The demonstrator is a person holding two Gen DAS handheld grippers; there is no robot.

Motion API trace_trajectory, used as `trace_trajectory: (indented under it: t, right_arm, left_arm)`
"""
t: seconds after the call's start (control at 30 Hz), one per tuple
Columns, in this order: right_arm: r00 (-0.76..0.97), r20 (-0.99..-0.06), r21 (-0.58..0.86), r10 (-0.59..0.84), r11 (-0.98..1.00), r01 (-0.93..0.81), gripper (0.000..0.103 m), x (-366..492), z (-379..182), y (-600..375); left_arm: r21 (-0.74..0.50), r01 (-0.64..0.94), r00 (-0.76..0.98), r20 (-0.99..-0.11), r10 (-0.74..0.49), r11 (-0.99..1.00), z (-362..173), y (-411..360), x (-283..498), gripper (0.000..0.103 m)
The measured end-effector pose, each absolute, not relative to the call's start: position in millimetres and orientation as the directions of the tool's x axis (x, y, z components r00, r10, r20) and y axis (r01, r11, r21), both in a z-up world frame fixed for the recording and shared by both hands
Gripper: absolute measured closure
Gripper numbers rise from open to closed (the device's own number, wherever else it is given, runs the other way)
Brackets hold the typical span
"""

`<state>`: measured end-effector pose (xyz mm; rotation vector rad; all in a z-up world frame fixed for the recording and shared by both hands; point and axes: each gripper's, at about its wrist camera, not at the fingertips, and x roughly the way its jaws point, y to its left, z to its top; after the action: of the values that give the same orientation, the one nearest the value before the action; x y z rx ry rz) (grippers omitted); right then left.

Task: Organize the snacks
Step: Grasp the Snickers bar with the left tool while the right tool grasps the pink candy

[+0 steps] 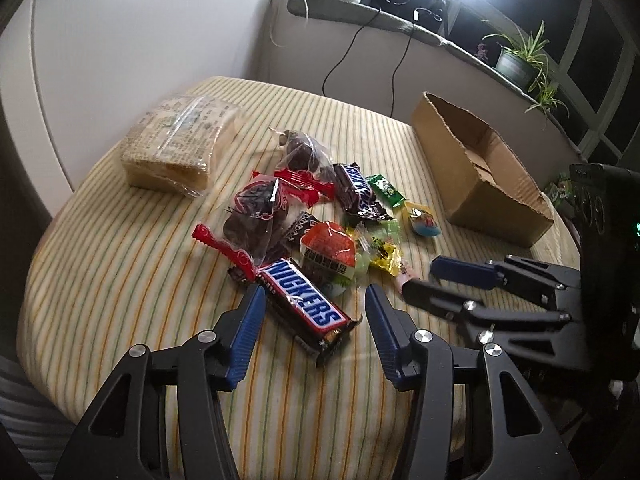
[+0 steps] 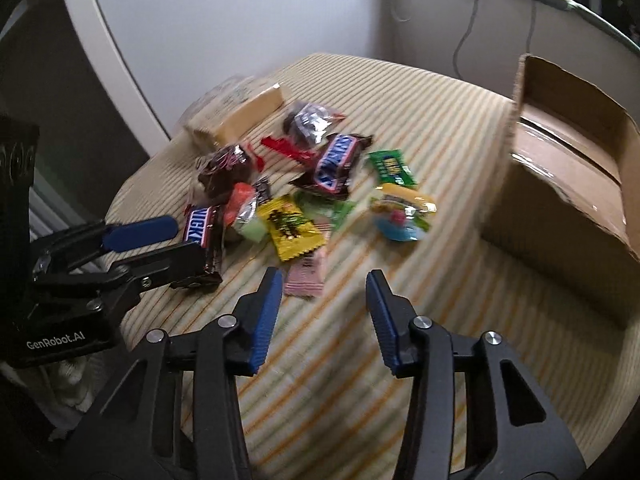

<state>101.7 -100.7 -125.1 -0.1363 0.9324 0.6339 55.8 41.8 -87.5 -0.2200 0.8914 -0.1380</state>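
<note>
My left gripper (image 1: pixel 312 292) straddles the Snickers bar (image 1: pixel 304 304) in the snack pile, its 2 pads not pressing it. My right gripper (image 2: pixel 320 276) hangs parted and empty over the striped cloth (image 2: pixel 420 128) – only its view shows the cardboard box's (image 2: pixel 560 184) taped floor.

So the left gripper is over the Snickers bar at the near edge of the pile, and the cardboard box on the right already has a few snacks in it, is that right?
Not quite. The left gripper is indeed over the near Snickers bar, and the cardboard box does stand to the right, but the right wrist view shows only its bare taped floor, as far as that floor is visible. The snacks all still lie on the striped cloth.
</note>
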Motion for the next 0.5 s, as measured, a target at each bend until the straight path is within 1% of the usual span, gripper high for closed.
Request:
trace_trajectory:
  t: [0.1,0.17,0.23,0.4,0.43,0.5]
  right_arm:
    - [0.424,-0.788,0.136,0.446,0.798,-0.587,0.057,101.9,-128.1,-89.4]
    - [0.433,-0.793,0.105,0.429,0.795,-0.597,0.059,104.8,-130.9,-82.9]
    - [0.438,-0.796,0.086,0.418,0.794,-0.601,0.062,107.2,-132.1,-79.0]
    - [0.444,-0.801,0.064,0.402,0.794,-0.604,0.075,113.5,-134.0,-75.1]
    - [0.444,-0.802,0.060,0.400,0.794,-0.605,0.077,113.8,-134.4,-75.6]
    - [0.441,-0.804,0.059,0.399,0.792,-0.608,0.080,114.1,-134.1,-77.6]
  left_arm:
    - [-0.239,0.023,0.611,-0.765,-0.203,0.971,-91.5,41.9,60.1,0.053]
    - [-0.232,0.021,0.604,-0.772,-0.197,0.973,-94.4,41.6,62.7,0.055]
    - [-0.224,0.019,0.599,-0.778,-0.191,0.974,-97.6,41.1,64.3,0.056]
    - [-0.202,0.027,0.606,-0.776,-0.177,0.979,-100.7,39.5,64.6,0.058]
    - [-0.201,0.030,0.606,-0.776,-0.178,0.979,-100.9,40.0,64.4,0.058]
    - [-0.197,0.034,0.604,-0.777,-0.177,0.980,-101.1,41.1,63.0,0.061]
